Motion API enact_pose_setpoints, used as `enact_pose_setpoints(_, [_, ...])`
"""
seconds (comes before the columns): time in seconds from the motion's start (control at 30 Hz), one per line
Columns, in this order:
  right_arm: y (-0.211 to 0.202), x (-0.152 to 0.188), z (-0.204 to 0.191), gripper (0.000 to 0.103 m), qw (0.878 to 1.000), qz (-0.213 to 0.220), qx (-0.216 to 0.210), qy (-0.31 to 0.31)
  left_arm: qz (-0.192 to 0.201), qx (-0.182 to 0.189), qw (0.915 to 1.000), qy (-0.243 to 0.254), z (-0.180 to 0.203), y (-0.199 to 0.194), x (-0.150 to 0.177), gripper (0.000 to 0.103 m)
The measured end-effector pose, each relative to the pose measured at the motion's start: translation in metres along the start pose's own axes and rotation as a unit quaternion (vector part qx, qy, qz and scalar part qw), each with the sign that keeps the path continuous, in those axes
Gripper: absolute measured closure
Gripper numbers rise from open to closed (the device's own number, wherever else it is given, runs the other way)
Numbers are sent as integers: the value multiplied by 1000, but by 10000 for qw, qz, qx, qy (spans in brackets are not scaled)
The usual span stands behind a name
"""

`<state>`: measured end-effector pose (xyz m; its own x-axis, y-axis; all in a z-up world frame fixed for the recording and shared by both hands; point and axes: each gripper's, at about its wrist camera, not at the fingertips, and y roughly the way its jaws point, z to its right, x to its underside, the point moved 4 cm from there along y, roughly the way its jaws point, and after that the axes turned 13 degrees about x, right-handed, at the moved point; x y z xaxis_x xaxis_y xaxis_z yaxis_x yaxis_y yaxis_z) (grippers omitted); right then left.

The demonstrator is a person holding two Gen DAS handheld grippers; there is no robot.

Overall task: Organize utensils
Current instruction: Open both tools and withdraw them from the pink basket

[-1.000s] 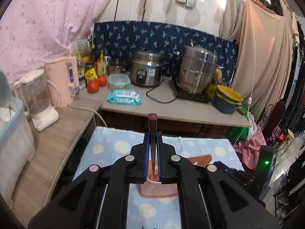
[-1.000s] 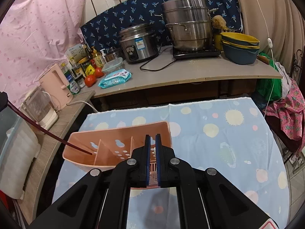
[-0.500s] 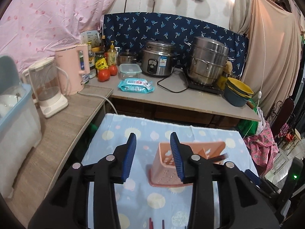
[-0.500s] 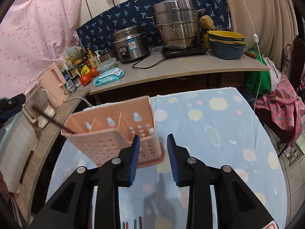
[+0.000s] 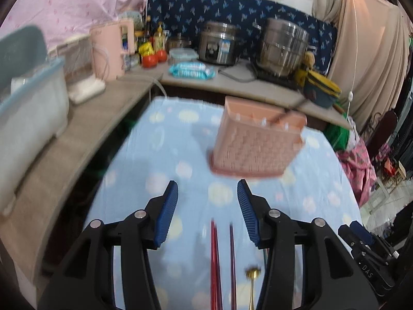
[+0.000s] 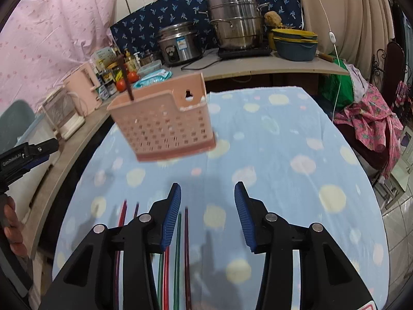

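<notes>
Blue spotted cloth (image 6: 284, 134) covers the table; the pink basket (image 6: 165, 124) stands at its far side with one chopstick (image 6: 126, 77) in it; more chopsticks (image 6: 178, 253) lie near. Left gripper (image 5: 207, 214) and right gripper (image 6: 207, 217) have just been opening, nothing between them; each should straddle one stick squarely before closing.

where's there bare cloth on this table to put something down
Widest free patch: the blue cloth right of the pink basket, out to the table's right edge. A smaller bare strip lies left of the basket toward the wooden counter. Crowded: the near edge, where the chopsticks lie under both open grippers, and the back counter with its pots.
</notes>
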<state>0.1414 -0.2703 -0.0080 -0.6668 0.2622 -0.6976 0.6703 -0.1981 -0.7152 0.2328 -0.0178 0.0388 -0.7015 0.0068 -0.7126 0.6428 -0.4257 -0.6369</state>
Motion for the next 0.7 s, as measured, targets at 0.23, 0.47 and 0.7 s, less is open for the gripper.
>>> enact_pose_setpoints(0.23, [-23, 64, 4, 60, 9994, -333, -11, -134, -366, -80, 9993, -63, -5, -10, 63, 57])
enact_pose_setpoints(0.47, [-32, 111, 3, 60, 9975, -659, -67, -237, -753, -119, 9971, -54, -7, -18, 118, 57])
enact_pose_setpoints(0.7, [-36, 140, 0, 60, 9958, -825, -20, -392, -1103, -166, 9937, -59, -9, -16, 159, 57])
